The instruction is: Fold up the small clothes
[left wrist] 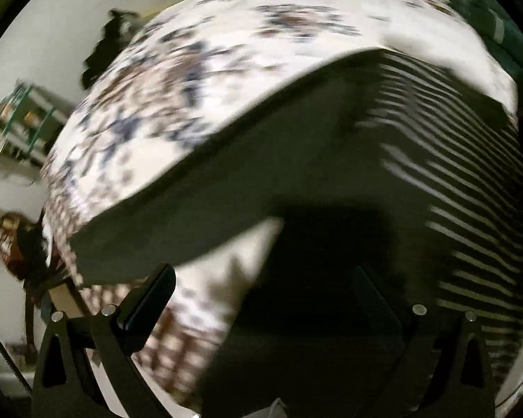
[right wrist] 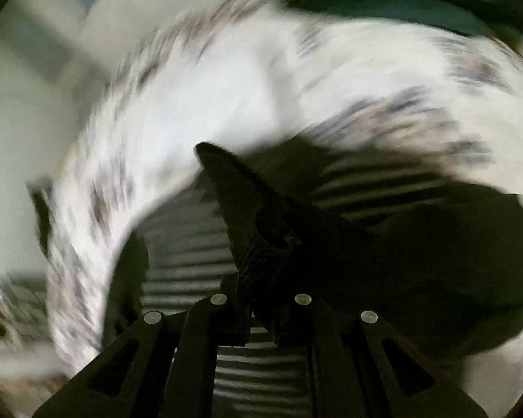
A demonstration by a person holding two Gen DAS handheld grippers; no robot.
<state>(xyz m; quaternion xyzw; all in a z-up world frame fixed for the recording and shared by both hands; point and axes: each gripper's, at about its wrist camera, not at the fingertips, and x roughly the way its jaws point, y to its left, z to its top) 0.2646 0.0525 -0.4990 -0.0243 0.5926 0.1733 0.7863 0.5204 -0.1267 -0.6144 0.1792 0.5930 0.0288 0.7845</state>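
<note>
A dark garment (left wrist: 296,160) with a black-and-white striped part (left wrist: 470,181) lies on a white floral bedsheet (left wrist: 191,80). In the left wrist view my left gripper (left wrist: 261,289) is open, its fingers (left wrist: 146,299) wide apart just above the garment's near edge. In the right wrist view my right gripper (right wrist: 259,317) is shut on a dark fold of the garment (right wrist: 247,216), which sticks up between the fingers. The striped cloth (right wrist: 191,264) hangs below. Both views are motion-blurred.
The floral sheet (right wrist: 226,104) fills most of both views. Shelves with clutter (left wrist: 21,118) and a brown object (left wrist: 14,244) stand at the left past the bed edge. Dark green cloth (left wrist: 498,35) lies at the far right.
</note>
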